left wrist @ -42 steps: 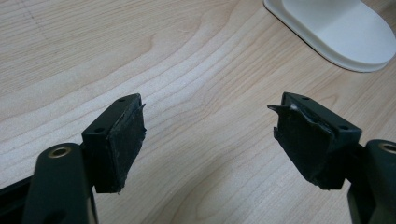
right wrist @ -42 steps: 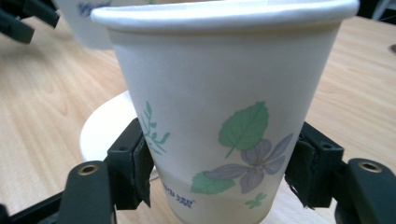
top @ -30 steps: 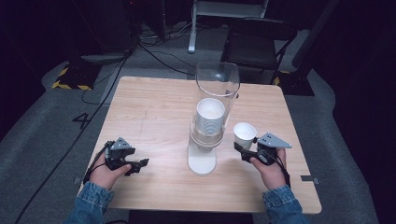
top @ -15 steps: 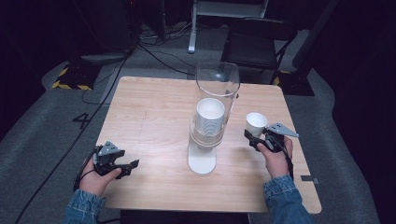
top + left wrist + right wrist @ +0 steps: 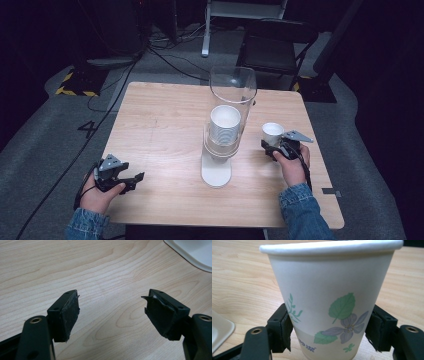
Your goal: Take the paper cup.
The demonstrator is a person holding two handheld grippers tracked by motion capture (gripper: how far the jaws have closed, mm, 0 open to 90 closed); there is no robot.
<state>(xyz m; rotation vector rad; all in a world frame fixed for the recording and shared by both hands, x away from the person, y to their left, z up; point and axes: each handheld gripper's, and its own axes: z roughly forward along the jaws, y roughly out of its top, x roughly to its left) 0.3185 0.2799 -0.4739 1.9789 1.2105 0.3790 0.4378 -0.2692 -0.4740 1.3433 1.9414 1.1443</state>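
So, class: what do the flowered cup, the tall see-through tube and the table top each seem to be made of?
Flowered cup: likely paper, matt white, with a rolled rim and printed leaves and flower.
Tube: clear and glossy, probably plastic, perhaps glass; the stacked cups show through its wall.
Table top: light wood or wood-look laminate, smooth, with visible grain lines.

Light wood-grain table (image 5: 160, 125), square top, standing on grey carpet (image 5: 45, 150). Near its middle stands a cup dispenser (image 5: 220, 170): white flat base on the wood, clear tube rising from it with a stack of white cups inside. To the right of the dispenser, well apart from it, a paper cup (image 5: 272, 134) stands upright on the table, flower print on its side.
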